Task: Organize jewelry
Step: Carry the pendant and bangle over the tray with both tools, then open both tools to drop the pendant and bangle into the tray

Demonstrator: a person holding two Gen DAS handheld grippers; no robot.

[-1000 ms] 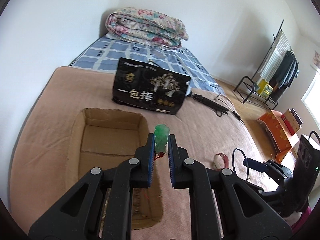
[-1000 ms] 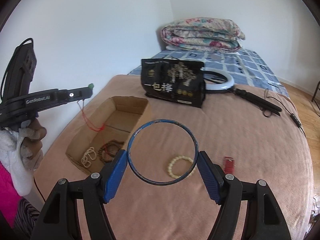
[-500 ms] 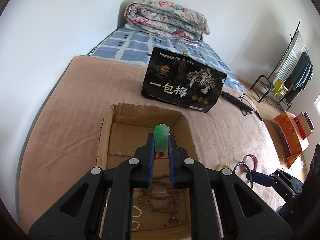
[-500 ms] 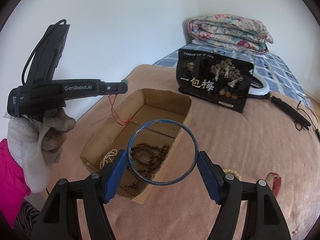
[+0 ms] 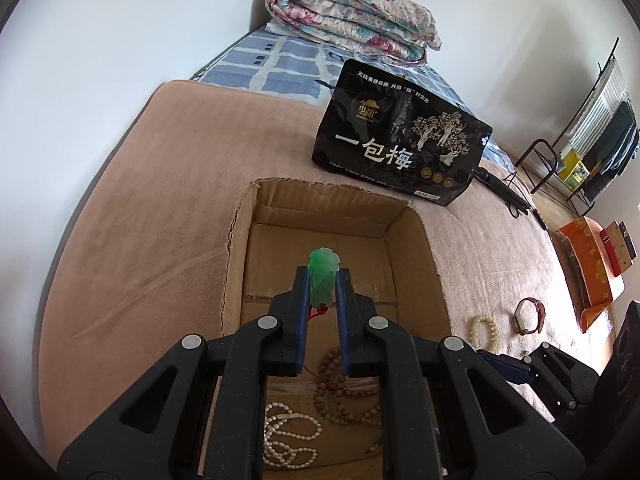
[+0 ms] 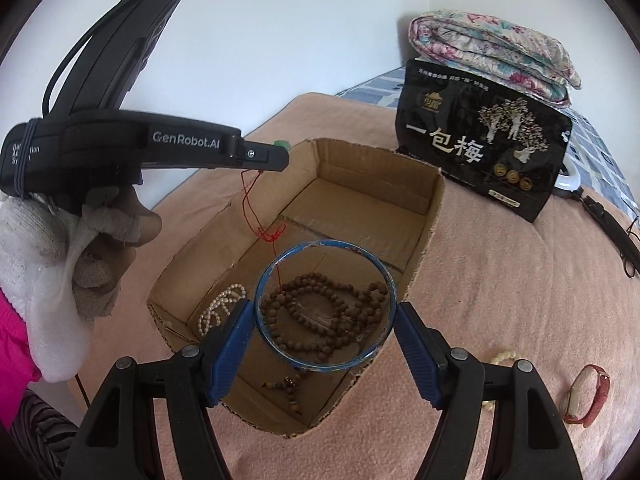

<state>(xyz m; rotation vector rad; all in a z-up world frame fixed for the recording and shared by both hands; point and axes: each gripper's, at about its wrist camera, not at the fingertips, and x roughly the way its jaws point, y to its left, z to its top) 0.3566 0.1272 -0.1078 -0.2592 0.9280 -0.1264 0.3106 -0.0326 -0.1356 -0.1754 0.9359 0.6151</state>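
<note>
Green pendant [image 5: 323, 276] clamped between left fingers [image 5: 304, 292]; blue bangle [image 6: 326, 306] between right fingers [image 6: 234, 340].

A black snack bag [image 5: 400, 148] fronts a folded quilt [image 5: 352, 20] (floral).

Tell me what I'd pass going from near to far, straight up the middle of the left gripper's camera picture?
White pearls → brown beads → green pendant pinched in the left gripper → far wall of the cardboard box → black bag → folded quilt.
</note>
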